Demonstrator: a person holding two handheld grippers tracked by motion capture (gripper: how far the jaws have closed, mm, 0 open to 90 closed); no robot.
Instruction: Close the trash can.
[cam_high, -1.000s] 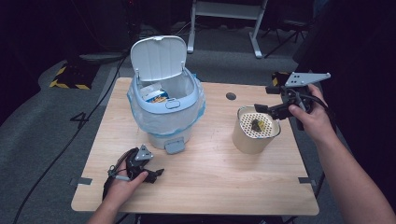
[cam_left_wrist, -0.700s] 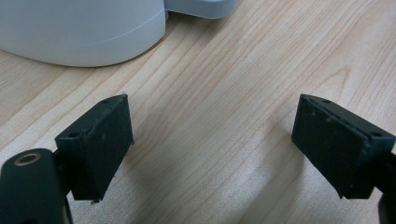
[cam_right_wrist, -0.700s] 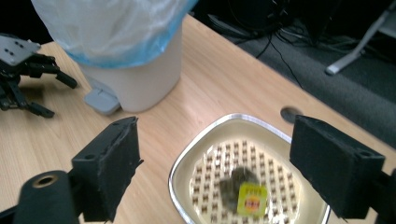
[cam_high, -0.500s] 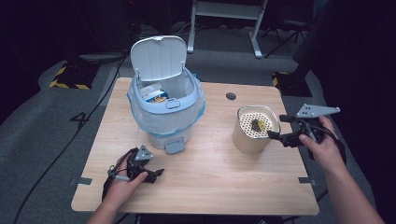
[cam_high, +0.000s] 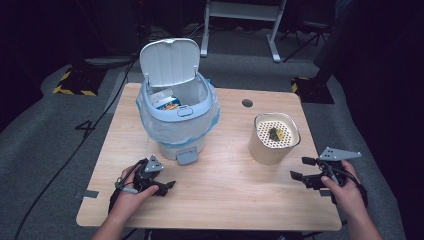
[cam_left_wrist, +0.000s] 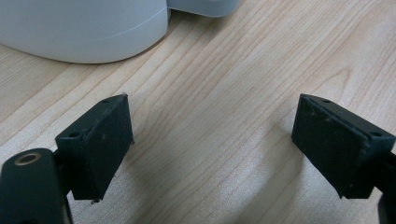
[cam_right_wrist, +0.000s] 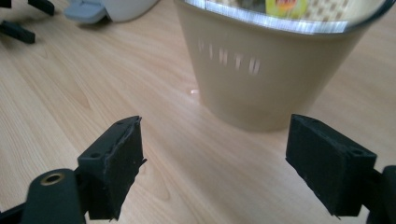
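Note:
A pale blue pedal bin (cam_high: 177, 125) stands at the table's back left, its white lid (cam_high: 169, 60) up, a clear bag lining it and wrappers inside. To its right is a beige container (cam_high: 272, 145) with a perforated insert that holds a dark scrap and a yellow one. My left gripper (cam_high: 167, 187) rests open on the wood in front of the bin; in the left gripper view nothing lies between its jaws (cam_left_wrist: 212, 149). My right gripper (cam_high: 300, 168) hovers low at the front right, pointing at the beige container (cam_right_wrist: 266, 70). Its jaws (cam_right_wrist: 215, 163) have just been closing a little but stand open and empty.
The wooden table (cam_high: 225, 200) has a cable hole (cam_high: 247, 103) behind the beige container. The bin's foot pedal (cam_high: 187, 157) juts toward the front. Dark floor, cables and a metal stand surround the table. The right gripper view catches the left gripper (cam_right_wrist: 28, 18) far off.
My right gripper has come down from above the beige container's right rim to low over the table's front right, nearer the person. The left gripper has stayed put.

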